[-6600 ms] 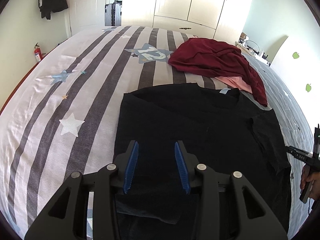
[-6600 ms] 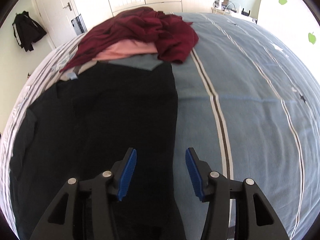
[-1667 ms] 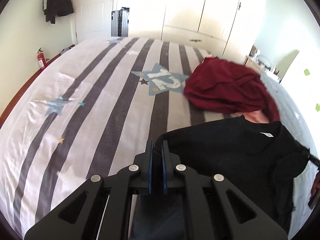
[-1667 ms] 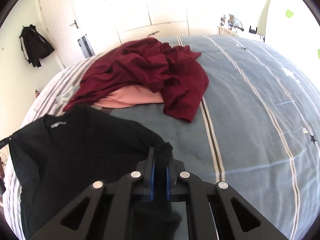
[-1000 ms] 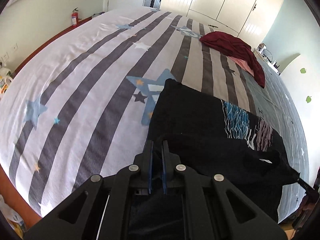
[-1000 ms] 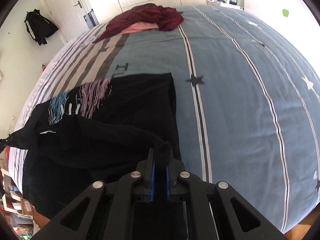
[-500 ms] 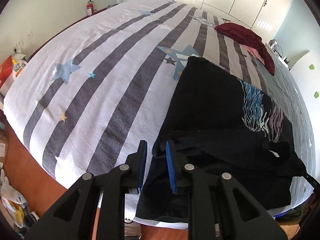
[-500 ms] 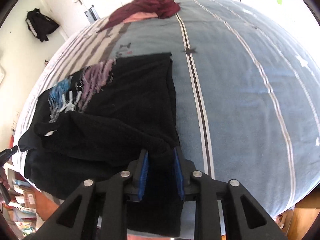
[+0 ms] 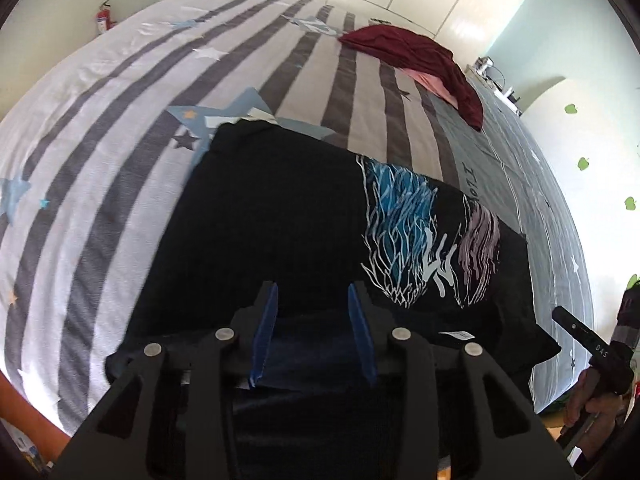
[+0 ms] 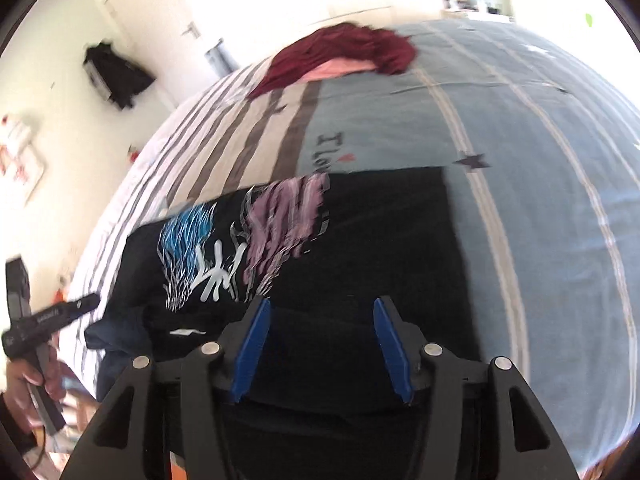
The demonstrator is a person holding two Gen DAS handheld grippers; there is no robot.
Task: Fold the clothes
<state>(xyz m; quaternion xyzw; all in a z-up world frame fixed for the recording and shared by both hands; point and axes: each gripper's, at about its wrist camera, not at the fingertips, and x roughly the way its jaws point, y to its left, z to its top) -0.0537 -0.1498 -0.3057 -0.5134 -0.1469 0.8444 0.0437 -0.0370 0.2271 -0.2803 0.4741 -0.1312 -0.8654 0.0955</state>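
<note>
Left wrist view: black T-shirt (image 9: 280, 216) is seen spread on the bed (image 9: 100, 92), printed side up, its near edge folded over toward the foot of the bed.
Right wrist view: same shirt (image 10: 380, 232), blurred; collar tag (image 10: 187, 332) lies left of the jaws.
Left hand-held gripper (image 9: 312, 332): released; jaws have just been opening; dark cloth lies below and between the blue pads, not pinched.
Right hand-held gripper (image 10: 322, 346): released, set wider; jaws have just been opening; cloth beneath, none pressed.
Key relation: shirt lies directly ahead of and under both grippers; its long axis is judged to run across the views, left to right. The folded near edge is nearest both; the left gripper stands at its left end, the right gripper at its right end.
Next move, judged: either end of that fold could be regrasped by the gripper above it.
Other clothes: maroon garment (image 9: 420, 52) over a pink one (image 9: 434, 82), well apart at the far side.
Writing: bedcover letters "I Lo…" (image 10: 326, 154), partly covered by the shirt; shirt print is a pattern, not legible; gripper lettering too small to read.
</note>
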